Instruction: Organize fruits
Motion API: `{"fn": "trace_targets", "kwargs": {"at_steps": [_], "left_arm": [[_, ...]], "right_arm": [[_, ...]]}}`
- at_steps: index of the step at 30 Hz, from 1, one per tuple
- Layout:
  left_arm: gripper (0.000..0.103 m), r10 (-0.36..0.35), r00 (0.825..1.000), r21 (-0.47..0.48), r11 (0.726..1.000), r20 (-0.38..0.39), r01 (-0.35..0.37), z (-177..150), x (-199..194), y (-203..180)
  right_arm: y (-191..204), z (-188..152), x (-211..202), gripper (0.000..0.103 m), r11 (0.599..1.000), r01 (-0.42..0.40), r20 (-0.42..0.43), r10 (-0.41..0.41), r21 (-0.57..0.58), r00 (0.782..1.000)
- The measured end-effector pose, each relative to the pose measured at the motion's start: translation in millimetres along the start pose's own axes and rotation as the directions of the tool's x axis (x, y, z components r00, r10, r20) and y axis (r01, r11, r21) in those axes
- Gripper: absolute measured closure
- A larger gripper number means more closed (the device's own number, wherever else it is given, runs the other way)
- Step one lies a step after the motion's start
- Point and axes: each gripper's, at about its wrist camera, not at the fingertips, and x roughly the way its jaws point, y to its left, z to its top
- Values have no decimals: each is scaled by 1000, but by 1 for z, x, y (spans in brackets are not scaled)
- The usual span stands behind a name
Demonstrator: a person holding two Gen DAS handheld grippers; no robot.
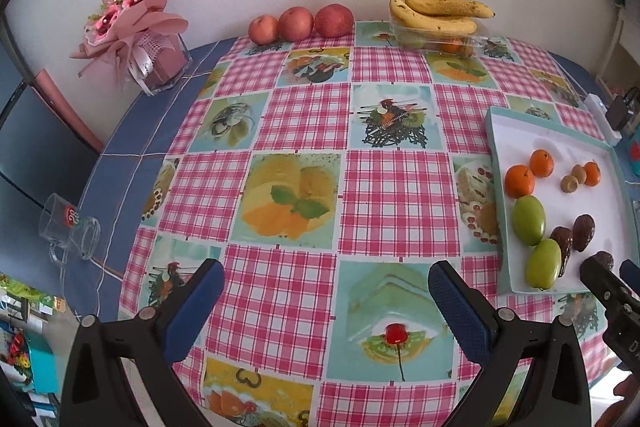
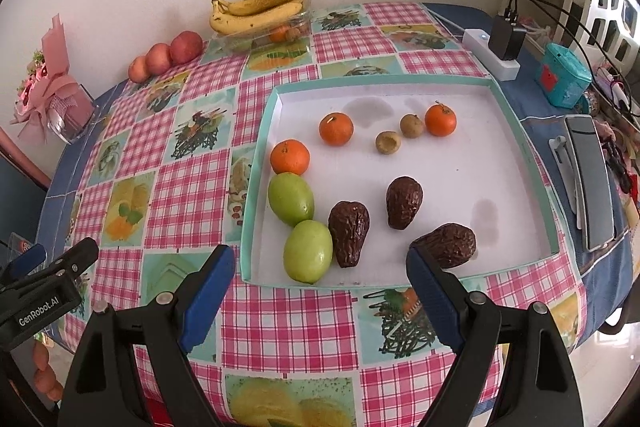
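A shallow white tray with a teal rim [image 2: 264, 131] [image 1: 496, 163] lies on the right half of the table. It holds three small oranges [image 2: 336, 129], two green fruits [image 2: 291, 198], three wrinkled dark brown fruits [image 2: 404, 202] and two small tan fruits [image 2: 388, 142]. My right gripper [image 2: 320, 267] is open above the tray's near edge, nothing between its blue pads. My left gripper [image 1: 326, 279] is open over the checked tablecloth, left of the tray [image 1: 496, 163], also with nothing in it. Three red apples [image 1: 296, 23] and a bunch of bananas [image 1: 436, 11] on a clear box sit at the far edge.
A wrapped pink bouquet [image 1: 132, 23] stands at the back left, a glass mug [image 1: 74, 231] lies at the left edge. A white power strip with a black charger [image 2: 496, 51], a teal box [image 2: 562, 75] and a grey case [image 2: 592, 179] sit right of the tray.
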Motion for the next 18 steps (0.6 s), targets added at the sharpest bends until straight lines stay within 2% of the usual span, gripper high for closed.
{"fn": "trace_targets", "kwargs": {"at_steps": [18], "left_arm": [[0,5,1000,7,1000,-20,-5,-1,3,-3]], "right_arm": [[1,0,3,15,1000,3,-14,-3,0,1000]]}}
